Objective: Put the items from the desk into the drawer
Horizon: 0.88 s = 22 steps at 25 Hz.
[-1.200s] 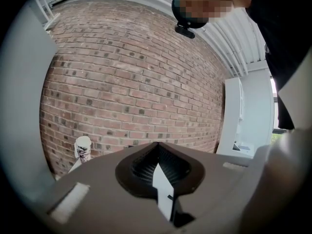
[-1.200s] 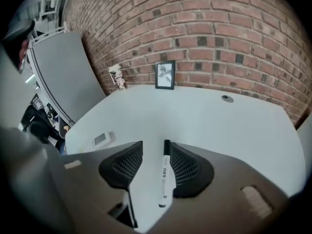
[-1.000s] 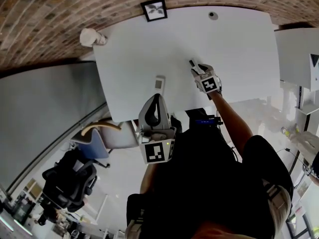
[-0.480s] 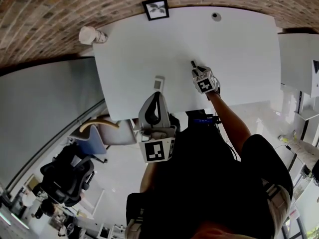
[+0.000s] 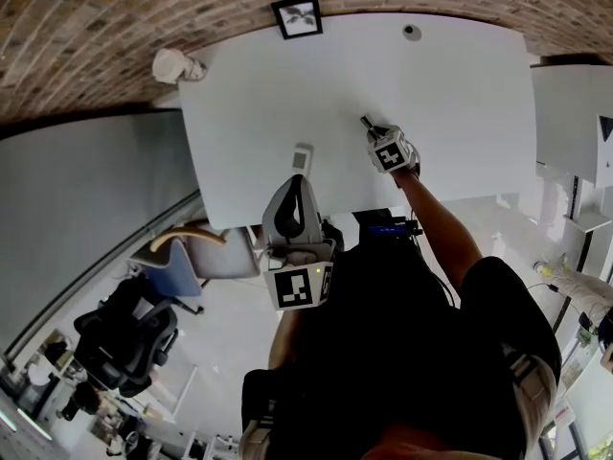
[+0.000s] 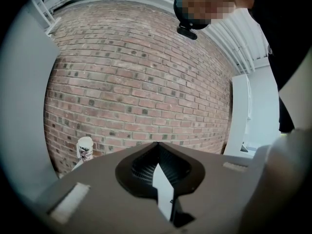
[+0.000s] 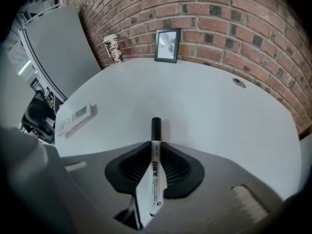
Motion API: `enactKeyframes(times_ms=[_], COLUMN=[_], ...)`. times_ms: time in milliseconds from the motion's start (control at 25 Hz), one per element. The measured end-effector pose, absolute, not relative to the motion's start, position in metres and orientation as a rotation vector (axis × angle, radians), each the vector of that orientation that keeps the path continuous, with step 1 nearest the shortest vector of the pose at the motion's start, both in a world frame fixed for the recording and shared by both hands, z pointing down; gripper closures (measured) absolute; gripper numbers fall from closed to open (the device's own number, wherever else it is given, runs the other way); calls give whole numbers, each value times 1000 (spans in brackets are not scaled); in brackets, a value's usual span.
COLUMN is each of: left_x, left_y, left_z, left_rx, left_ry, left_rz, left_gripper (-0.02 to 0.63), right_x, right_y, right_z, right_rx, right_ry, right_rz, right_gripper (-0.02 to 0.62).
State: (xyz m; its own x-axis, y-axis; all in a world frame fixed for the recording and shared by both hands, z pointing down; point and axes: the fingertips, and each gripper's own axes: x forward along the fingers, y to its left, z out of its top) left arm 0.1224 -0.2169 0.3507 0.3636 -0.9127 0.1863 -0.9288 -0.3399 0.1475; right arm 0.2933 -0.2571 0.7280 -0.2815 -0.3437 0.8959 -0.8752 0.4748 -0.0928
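Pose, right hand: the forearm [image 5: 436,223] extends from the body out over the white desk [image 5: 460,103], and the right gripper [image 5: 375,134] points steeply down at the desk's middle. Its jaws have just been closing and now clamp a marker [image 7: 155,169] lengthwise between the pads. The marker's black cap projects past the jaw tips, toward the brick wall [image 6: 136,82]. In the head view the marker [image 5: 367,123] shows as a short dark stub ahead of the gripper. Whether the cap touches the desk surface cannot be determined.

Pose, left hand: the left gripper [image 5: 299,184] is held close to the body at the near edge of the desk, pointing roughly level toward the wall. Its jaw tips meet and no object is between them.

Other items on the desk:
- a flat white device [image 5: 303,157] with a small screen, just ahead of the left gripper and well left of the marker;
- a paper cup [image 5: 170,65] at the far left corner;
- a picture frame [image 5: 295,15] upright at the far edge, against the wall.

Change from one second earlier: the right jaws are narrower around the marker. Both grippers occupy the same positions. The device, cup and frame have not moved.
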Motion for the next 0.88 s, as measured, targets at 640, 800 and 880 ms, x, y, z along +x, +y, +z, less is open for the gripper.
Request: enactKeyframes(times_ms=[640,800,880], left_x=[101,90,84], left_y=[-186,-181,-177], left_z=[329,332,333], left_rx=[2323,2279,2265], left_ry=[-1825,-1857,-1866], left_rz=[77,58,46], left_gripper=[591,591,591], right_x=[263,252,245], right_y=[-252,-261,-265], right_z=[689,665,652], right_rx=[972,968,971], right_ry=[-1980,-2046,-2081], right_rz=[722,651,623], right_gripper=[528,528,528])
